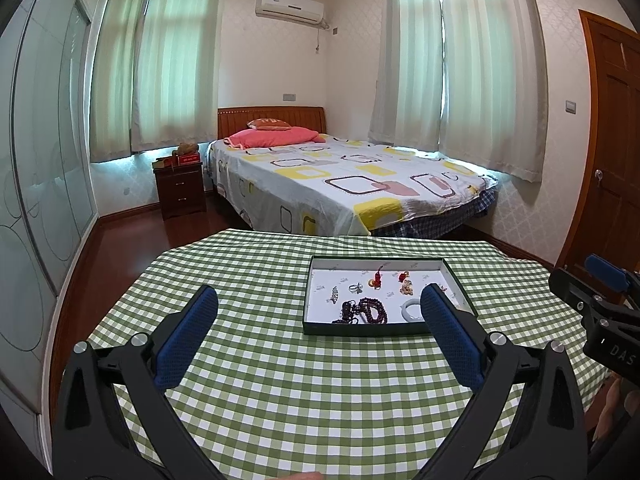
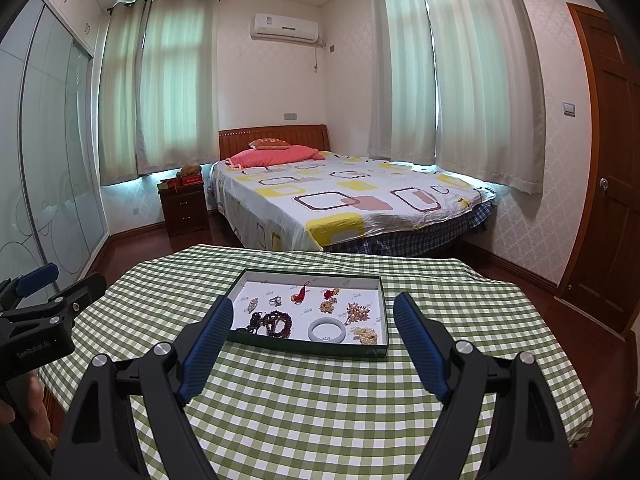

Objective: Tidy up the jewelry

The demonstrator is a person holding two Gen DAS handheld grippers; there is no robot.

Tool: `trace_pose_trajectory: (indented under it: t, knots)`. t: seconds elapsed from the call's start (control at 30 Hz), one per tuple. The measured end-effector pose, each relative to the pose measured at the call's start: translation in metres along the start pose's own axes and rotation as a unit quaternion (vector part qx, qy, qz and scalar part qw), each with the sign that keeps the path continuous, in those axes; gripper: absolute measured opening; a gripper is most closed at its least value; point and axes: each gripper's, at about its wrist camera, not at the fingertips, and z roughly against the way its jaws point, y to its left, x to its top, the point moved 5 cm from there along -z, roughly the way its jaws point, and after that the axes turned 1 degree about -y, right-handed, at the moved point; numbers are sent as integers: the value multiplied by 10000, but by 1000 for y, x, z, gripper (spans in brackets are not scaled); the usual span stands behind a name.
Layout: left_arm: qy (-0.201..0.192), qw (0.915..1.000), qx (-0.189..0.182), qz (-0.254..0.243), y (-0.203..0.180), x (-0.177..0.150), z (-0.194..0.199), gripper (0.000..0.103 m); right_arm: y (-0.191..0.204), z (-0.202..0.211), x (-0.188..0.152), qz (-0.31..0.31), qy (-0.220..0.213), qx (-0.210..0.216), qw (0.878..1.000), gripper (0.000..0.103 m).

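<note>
I hold both claws, left gripper (image 1: 318,312) and right gripper (image 2: 314,322), spread wide and empty above the checked tablecloth (image 2: 320,400), facing the tray (image 2: 306,350) so the jewelry, like the pale bangle (image 2: 328,332), stays reachable.

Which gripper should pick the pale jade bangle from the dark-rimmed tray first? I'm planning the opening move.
Probably right. The right gripper frames the pale jade bangle between open fingers; in the left gripper's view its finger overlaps the bangle.
</note>
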Motion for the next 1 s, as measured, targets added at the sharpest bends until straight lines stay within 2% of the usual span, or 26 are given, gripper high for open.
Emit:
trace_pose_trajectory:
  t: [0.53,0.6,0.7,0.77,0.87,1.0]
  knots:
    - [317,9995,-15,83,9,-11,-24,99,-1,-10,-7,-39,194,23,9998,80]
    - [380,9992,105,36,12,-15,-37,99,-5,-15,-9,-70,231,15,9997,80]
    - [624,9980,118,71,20,-24,-63,99,-13,-26,-12,-142,293,-33,9995,83]
    - [870,9958,273,105,30,-35,-88,99,-27,-42,-18,-232,380,-125,9989,83]
    - [1338,9895,495,239,53,-56,-130,99,-53,-73,-29,-424,579,-290,9970,83]
    - [1827,9767,944,617,99,-85,-184,99,-106,-126,-61,-713,1103,-886,9874,83]
